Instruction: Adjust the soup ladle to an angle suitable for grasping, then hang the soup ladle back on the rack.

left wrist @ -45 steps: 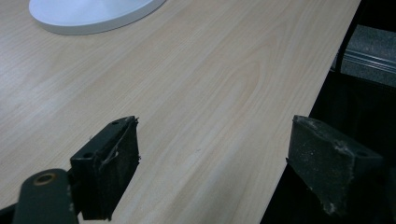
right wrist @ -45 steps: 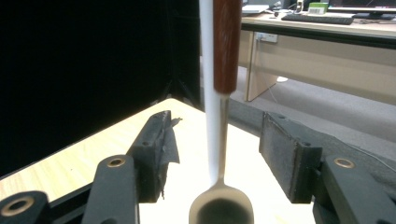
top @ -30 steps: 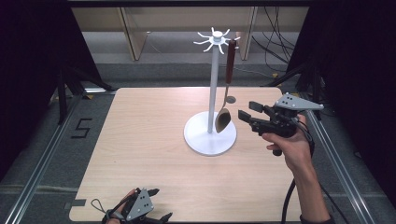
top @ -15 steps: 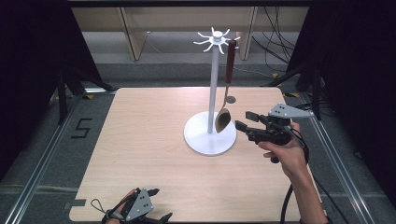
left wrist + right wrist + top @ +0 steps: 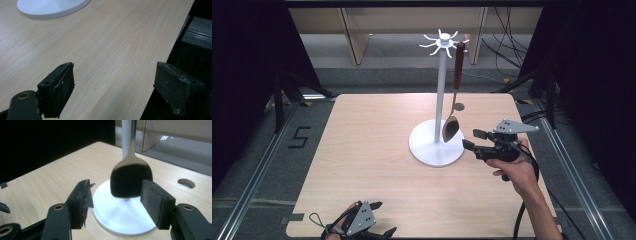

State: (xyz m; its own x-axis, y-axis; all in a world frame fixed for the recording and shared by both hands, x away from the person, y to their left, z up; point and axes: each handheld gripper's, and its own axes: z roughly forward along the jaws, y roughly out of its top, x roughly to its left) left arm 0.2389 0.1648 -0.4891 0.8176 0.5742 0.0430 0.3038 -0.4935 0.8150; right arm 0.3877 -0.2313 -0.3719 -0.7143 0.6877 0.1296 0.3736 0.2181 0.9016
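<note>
Approach is the step in hand: right gripper (image 5: 468,139), jaws parted and empty, nears the hanging spoon (image 5: 450,128), seemingly short of it; left gripper (image 5: 382,220) rests wide open; next, close squarely on the bowl.

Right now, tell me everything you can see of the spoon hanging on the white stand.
The spoon hangs upright from a hook at the top of the white stand, bowl down. It has a dark reddish-brown handle, a thin metal neck and a shiny metal bowl, which hangs just above the stand's round base. The right gripper sits near the bowl, jaws apart, not touching it.
</note>
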